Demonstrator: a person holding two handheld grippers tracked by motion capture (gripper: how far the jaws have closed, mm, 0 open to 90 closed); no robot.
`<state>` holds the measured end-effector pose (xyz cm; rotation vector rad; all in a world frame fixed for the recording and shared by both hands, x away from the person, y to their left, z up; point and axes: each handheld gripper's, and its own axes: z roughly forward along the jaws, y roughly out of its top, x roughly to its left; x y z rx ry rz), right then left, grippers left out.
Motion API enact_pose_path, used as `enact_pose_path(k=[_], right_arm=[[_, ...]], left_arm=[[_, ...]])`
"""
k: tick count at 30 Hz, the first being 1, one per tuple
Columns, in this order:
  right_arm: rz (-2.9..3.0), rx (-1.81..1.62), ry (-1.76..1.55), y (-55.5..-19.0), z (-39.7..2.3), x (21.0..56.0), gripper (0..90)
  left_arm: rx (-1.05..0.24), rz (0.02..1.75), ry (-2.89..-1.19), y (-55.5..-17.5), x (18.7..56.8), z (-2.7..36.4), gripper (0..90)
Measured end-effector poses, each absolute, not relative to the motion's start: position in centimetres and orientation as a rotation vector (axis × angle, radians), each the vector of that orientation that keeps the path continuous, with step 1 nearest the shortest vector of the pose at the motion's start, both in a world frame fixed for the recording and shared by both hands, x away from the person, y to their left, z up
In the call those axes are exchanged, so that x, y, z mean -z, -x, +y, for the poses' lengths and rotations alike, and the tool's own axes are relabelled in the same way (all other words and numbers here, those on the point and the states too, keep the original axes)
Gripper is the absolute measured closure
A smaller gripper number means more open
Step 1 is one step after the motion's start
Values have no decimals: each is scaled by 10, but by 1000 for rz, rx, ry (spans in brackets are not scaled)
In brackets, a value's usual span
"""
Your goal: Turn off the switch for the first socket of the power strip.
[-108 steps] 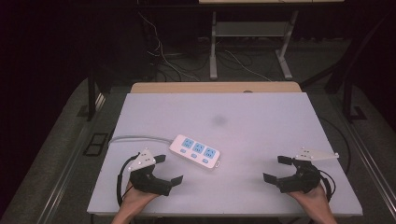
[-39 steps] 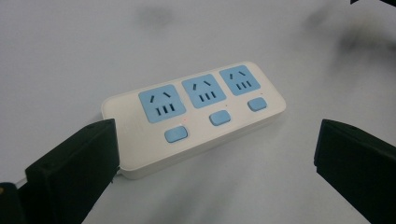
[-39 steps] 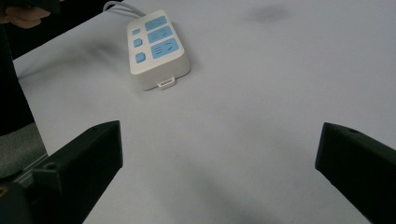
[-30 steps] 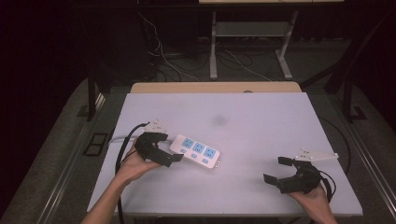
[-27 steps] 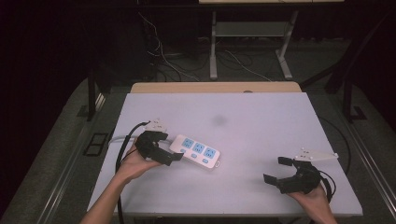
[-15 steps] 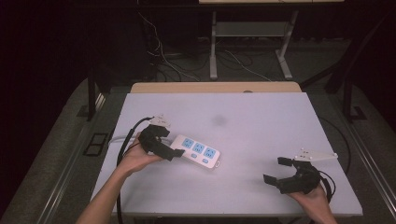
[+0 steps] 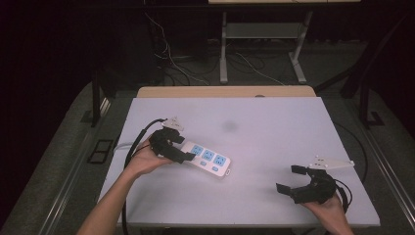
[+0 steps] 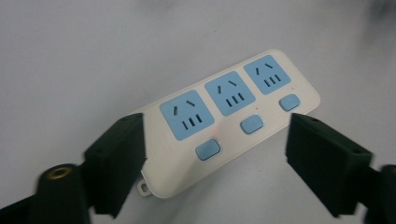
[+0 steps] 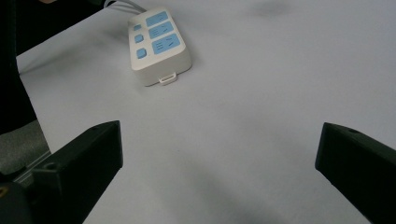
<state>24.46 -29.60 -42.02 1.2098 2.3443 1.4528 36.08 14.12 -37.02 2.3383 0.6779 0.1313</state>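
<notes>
High view: left gripper (image 7: 182, 150) covers power strip (image 7: 211, 160) end (cord side).

Dark room; grey floor (image 7: 63, 161); cables (image 7: 176, 58) behind.

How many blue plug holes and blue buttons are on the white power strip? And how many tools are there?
Blue sockets on the power strip: 3
Blue buttons: 3
Power strips: 1
Tools, left tool and right tool: 2
Total: 9
</notes>
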Motion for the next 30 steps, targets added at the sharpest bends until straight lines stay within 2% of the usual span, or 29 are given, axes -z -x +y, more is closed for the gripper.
enact_pose_path(k=[1,2,3,4,5,10,14,19,30], right_arm=[[2348,-1449,-1213,-244,-296,420,5],[2348,-1449,-1213,-244,-296,420,5],[2349,-1449,-1214,-244,-295,420,5],[2350,-1449,-1212,-244,-295,420,5],[2350,-1449,-1211,-244,-295,420,5],[2355,-1448,-1208,-244,-295,420,5],[2359,-1445,-1204,-244,-295,420,5],[2362,-1443,-1203,-244,-295,420,5],[2366,-1440,-1199,-244,-295,420,5]], left_arm=[[-131,673,-2338,-361,370,141,336],[-130,669,-2339,-362,370,141,336],[-128,670,-2336,-363,371,141,375],[-126,664,-2339,-363,371,141,423],[-115,660,-2346,-365,373,141,512],[-98,659,-2362,-367,376,140,696],[-62,660,-2377,-370,379,139,806],[-36,659,-2398,-373,384,137,888],[-24,654,-2439,-376,393,129,891]])
